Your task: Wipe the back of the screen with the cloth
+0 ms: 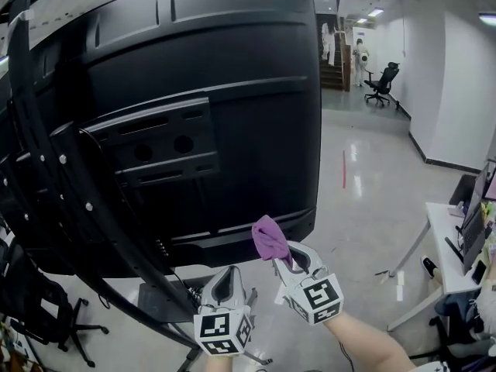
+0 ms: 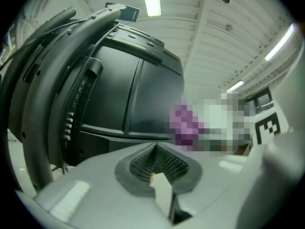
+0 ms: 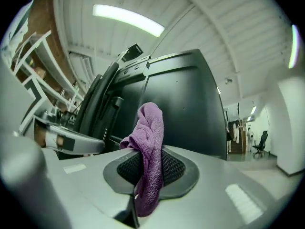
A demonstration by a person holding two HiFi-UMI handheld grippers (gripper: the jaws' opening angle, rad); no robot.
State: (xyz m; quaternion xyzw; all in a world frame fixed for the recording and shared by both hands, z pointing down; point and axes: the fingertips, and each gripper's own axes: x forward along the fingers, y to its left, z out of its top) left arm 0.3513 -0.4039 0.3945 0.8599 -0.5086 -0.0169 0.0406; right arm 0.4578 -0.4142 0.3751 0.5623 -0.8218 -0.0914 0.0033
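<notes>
The black back of a large screen point(image 1: 201, 107) fills the head view, mounted on a black stand with curved arms point(image 1: 54, 169). My right gripper point(image 1: 288, 259) is shut on a purple cloth point(image 1: 270, 239), held just below the screen's lower right edge. In the right gripper view the cloth point(image 3: 148, 149) bunches up between the jaws, with the screen back point(image 3: 181, 104) beyond it. My left gripper point(image 1: 227, 284) sits lower and to the left, shut with nothing in it. In the left gripper view the screen back point(image 2: 128, 99) and its side ports point(image 2: 69, 123) show.
A white desk point(image 1: 449, 231) with items stands at the right. Black office chairs point(image 1: 46, 308) sit at lower left and another point(image 1: 381, 84) far down the hallway. Two people point(image 1: 358, 56) stand by distant stairs. The stand's base point(image 1: 167, 297) lies below the screen.
</notes>
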